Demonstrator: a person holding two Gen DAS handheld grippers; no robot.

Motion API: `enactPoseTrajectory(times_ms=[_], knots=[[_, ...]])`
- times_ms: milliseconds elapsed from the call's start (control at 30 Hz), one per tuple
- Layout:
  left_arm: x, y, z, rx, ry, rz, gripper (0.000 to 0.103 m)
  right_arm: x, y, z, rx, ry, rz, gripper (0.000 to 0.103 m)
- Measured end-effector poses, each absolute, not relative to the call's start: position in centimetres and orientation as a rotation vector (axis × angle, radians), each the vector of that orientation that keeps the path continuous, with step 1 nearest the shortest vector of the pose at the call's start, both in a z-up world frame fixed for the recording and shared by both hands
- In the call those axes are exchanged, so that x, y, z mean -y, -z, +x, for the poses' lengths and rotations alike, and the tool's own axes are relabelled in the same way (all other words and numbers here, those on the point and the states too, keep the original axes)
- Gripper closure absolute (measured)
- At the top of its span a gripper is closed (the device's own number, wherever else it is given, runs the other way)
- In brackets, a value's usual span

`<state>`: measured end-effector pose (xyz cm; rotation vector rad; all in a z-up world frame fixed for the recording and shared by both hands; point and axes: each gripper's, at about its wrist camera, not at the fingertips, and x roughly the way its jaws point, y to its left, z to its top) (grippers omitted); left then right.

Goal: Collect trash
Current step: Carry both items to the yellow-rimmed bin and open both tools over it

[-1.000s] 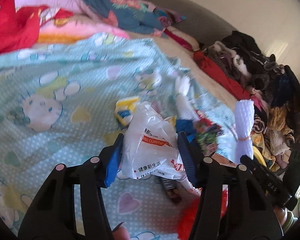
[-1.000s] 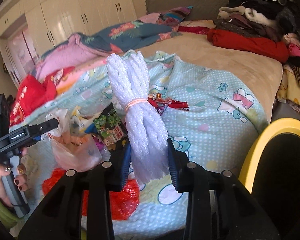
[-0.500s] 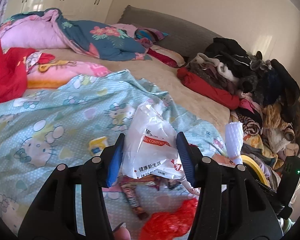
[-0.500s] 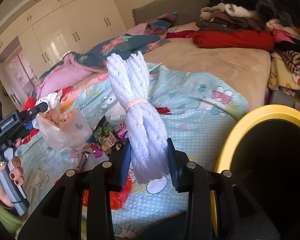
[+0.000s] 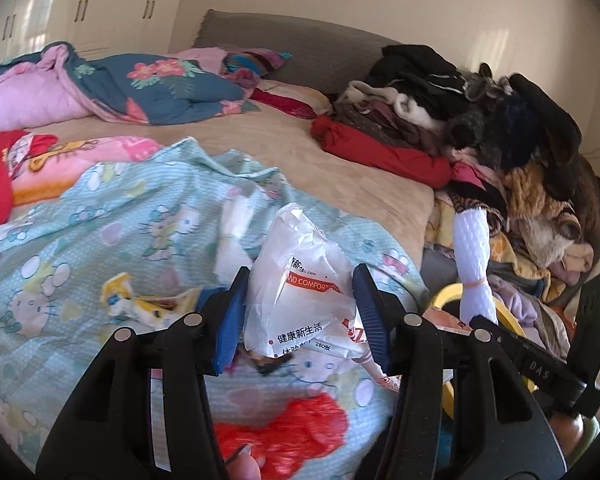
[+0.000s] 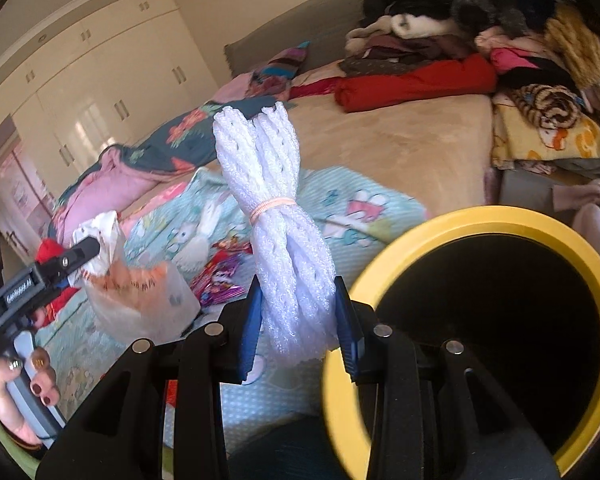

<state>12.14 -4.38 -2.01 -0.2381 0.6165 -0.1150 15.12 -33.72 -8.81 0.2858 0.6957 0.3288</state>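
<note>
Here, in a cluttered bedroom, your left gripper pinches a crumpled white plastic bag printed with red and black lettering, the blue pads pressed against its sides at the lower centre of the left wrist view. Your right gripper clamps a bundle of white foam netting, bound at the waist by a pale rubber band; the bundle stands upright between the pads at the centre of the right wrist view. At the lower right of that frame gapes a yellow-rimmed bin, its inside dark, just beside the right gripper. At the left edge, your hand with dark-painted nails grips the other tool's handle, the bag hanging from its tip.

Beneath both tools spreads a light blue cartoon-print blanket with litter still on it: a yellow and white wrapper at the left of the left wrist view, a red plastic bag along the bottom edge, and bright snack wrappers left of centre in the right wrist view. A pile of clothes fills the upper right of the left wrist view, on the tan bed; cream wardrobe doors stand at the upper left of the right wrist view.
</note>
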Motion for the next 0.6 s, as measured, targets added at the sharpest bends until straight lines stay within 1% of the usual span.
enactPoseTrajectory(times_ms=[367, 600], knots=[[10.6, 2.0, 12.4, -0.622, 0.203, -0.161, 0.059, 39.7, 8.8, 14.9, -0.674, -0.213, 0.371, 0.07], [13.7, 2.6, 12.5, -0.633, 0.246, -0.125, 0.059, 43.7, 10.1, 15.1, -0.699, -0.147, 0.439, 0.07]])
